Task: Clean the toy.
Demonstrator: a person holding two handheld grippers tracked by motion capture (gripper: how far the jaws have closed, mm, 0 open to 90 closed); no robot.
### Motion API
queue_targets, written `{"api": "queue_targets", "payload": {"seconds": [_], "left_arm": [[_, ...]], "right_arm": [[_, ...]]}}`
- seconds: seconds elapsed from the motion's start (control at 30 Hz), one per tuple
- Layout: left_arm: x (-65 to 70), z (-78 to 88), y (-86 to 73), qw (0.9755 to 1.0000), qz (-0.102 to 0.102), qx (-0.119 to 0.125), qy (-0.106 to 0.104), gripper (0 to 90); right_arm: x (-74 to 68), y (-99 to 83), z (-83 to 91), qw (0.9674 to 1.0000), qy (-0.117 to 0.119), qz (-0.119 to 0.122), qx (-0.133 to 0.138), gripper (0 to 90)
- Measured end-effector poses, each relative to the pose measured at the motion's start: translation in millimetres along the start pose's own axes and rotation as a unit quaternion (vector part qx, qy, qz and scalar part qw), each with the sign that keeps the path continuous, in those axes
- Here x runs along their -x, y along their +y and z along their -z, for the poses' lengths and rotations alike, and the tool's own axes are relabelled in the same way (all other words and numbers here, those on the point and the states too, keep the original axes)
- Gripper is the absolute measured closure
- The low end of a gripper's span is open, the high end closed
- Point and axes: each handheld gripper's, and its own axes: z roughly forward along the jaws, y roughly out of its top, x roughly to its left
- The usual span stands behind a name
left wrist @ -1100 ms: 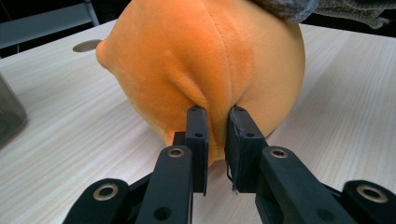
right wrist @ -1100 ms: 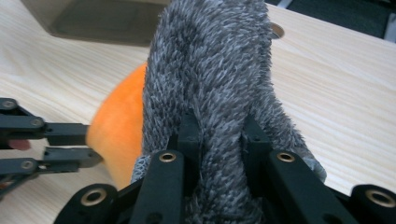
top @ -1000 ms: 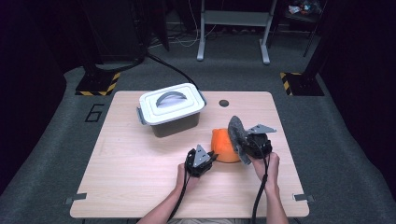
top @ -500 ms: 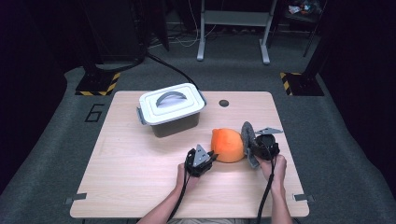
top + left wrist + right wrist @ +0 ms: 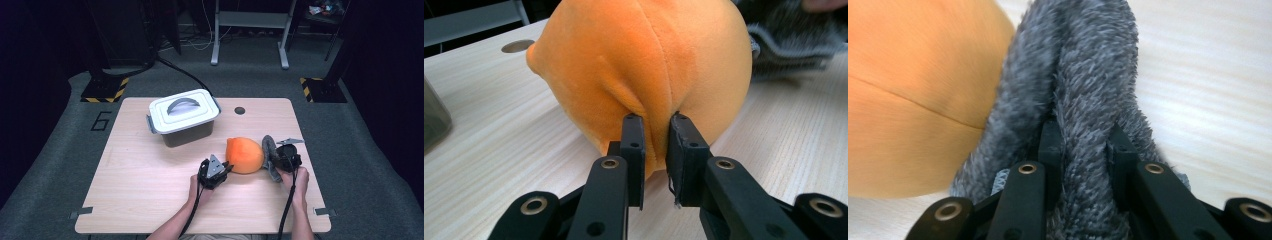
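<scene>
An orange plush toy (image 5: 244,154) lies on the wooden table (image 5: 150,185), right of centre. In the left gripper view my left gripper (image 5: 655,145) is shut on a fold of the orange plush (image 5: 644,65) at its near side; from above, the left gripper (image 5: 225,168) sits at the toy's left. A grey fuzzy cloth (image 5: 270,155) rests against the toy's right side. My right gripper (image 5: 277,160) is shut on that cloth, and the right gripper view has the grey pile (image 5: 1088,100) bunched between the black jaws (image 5: 1083,165), with the orange plush (image 5: 913,100) beside it.
A grey lidded box with a handle (image 5: 183,117) stands at the back left of the table. A round cable hole (image 5: 240,110) lies behind the toy. Metal stand legs (image 5: 250,30) and hazard-striped bases (image 5: 106,90) stand on the carpet beyond.
My right gripper has come down and swung the grey cloth from above the toy to rest beside its right side. The orange toy now shows fully. My left gripper has stayed put.
</scene>
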Motion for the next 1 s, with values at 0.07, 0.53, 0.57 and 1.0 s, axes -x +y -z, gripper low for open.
{"api": "queue_targets", "payload": {"seconds": [0.07, 0.53, 0.57, 1.0], "left_arm": [[-0.1, 0.1, 0.0, 1.0, 0.0, 0.0, 0.0, 78.3], [-0.1, 0.2, 0.0, 1.0, -0.002, -0.001, -0.002, 78.0], [-0.1, 0.2, 0.0, 1.0, -0.002, -0.001, -0.002, 78.0], [0.7, -0.1, 0.0, 1.0, 0.0, -0.003, -0.003, 78.0]], "right_arm": [[-0.6, 3.5, 12.0, 0.9999, 0.002, 0.0, 0.016, 74.8], [-52.7, 37.3, 62.4, 0.9913, 0.045, 0.075, 0.098, 74.8], [-57.1, 39.1, 61.7, 0.9904, 0.052, 0.079, 0.1, 74.7], [-96.6, 44.4, 31.9, 0.9878, 0.066, 0.119, 0.075, 74.9]]}}
